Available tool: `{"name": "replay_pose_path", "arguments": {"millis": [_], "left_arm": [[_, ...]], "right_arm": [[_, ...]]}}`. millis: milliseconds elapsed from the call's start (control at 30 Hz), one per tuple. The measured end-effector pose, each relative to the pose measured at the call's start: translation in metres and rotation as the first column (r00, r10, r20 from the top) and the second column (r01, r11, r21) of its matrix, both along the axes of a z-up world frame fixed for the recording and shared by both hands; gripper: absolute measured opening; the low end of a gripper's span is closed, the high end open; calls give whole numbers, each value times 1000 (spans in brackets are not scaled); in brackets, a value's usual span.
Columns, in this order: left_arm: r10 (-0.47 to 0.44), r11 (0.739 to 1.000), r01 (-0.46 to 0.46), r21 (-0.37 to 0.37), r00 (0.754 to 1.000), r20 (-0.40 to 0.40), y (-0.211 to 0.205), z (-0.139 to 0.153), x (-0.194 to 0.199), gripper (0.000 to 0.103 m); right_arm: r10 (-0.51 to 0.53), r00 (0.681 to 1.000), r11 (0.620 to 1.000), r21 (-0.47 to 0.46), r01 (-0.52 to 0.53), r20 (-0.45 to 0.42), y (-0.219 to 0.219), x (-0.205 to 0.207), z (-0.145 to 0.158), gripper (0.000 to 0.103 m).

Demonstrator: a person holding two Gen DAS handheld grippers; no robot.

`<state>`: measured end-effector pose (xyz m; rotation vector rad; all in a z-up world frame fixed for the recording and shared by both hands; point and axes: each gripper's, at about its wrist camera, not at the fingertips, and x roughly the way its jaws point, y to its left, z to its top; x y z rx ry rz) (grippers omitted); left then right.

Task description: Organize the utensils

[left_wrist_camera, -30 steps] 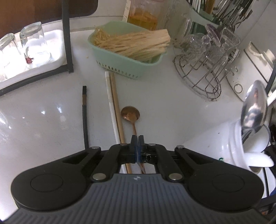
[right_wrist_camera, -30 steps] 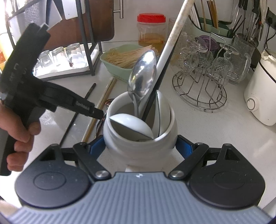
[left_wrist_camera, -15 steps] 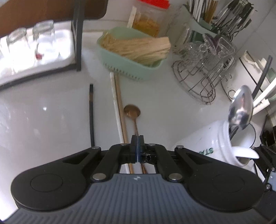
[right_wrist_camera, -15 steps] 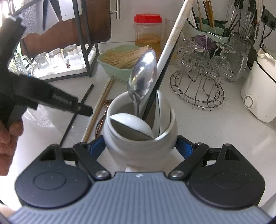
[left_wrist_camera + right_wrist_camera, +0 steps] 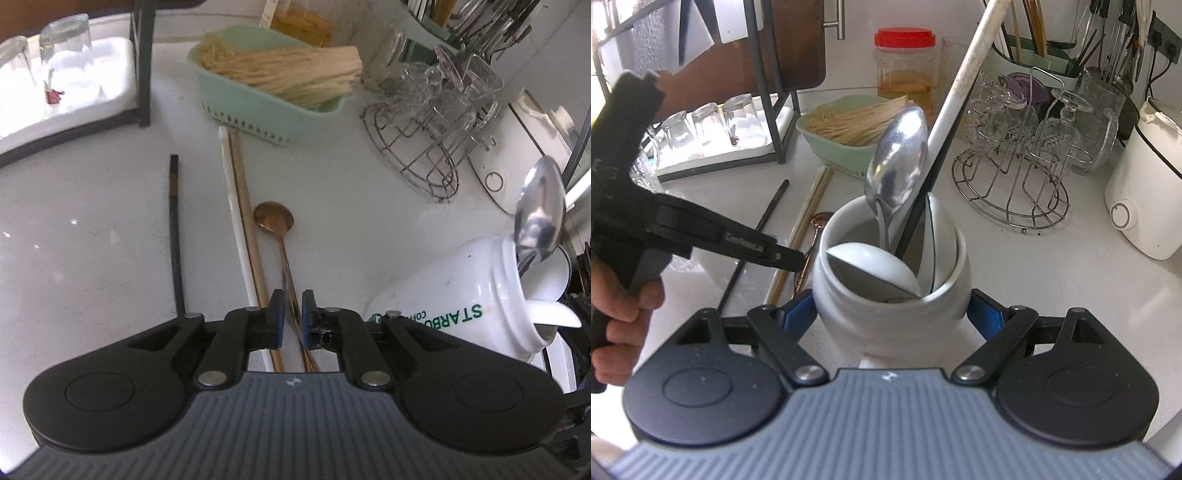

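Observation:
A copper spoon (image 5: 274,220) lies on the white counter beside a white chopstick (image 5: 232,206), a wooden chopstick (image 5: 246,206) and a black chopstick (image 5: 173,206). My left gripper (image 5: 290,314) is slightly open, its pads on either side of the copper spoon's handle; it also shows in the right wrist view (image 5: 792,258). My right gripper (image 5: 892,310) is shut on a white ceramic jar (image 5: 892,310). The jar (image 5: 454,295) holds a silver spoon (image 5: 897,162), white ceramic spoons (image 5: 871,267), a white chopstick (image 5: 964,77) and a black chopstick.
A mint basket of wooden sticks (image 5: 273,81) stands behind the loose utensils. A wire rack of glasses (image 5: 432,122) is at the right, a white appliance (image 5: 1145,192) beyond it. A black-framed rack with upturned glasses (image 5: 48,81) is at the left.
My left gripper has opened from shut and now straddles the copper spoon's handle. It moved in closer to the jar. The right gripper still holds the jar.

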<state>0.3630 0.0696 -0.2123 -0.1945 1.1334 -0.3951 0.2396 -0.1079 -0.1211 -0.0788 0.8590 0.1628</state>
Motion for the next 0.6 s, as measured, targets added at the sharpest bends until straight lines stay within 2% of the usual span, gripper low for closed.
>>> {"name": "replay_pose_path", "arguments": {"millis": [200, 400, 600], "left_arm": [[7, 1000, -6, 22, 1000, -6, -2, -4, 5, 10], [37, 999, -37, 11, 998, -41, -3, -6, 16, 10], [46, 999, -45, 16, 997, -61, -4, -6, 20, 4]], "right_arm": [[-2, 1000, 1000, -4, 2, -3, 1, 0, 0, 89], [-2, 1000, 1000, -4, 2, -3, 1, 0, 0, 89], [0, 1000, 1000, -5, 0, -4, 1, 0, 0, 89]]}}
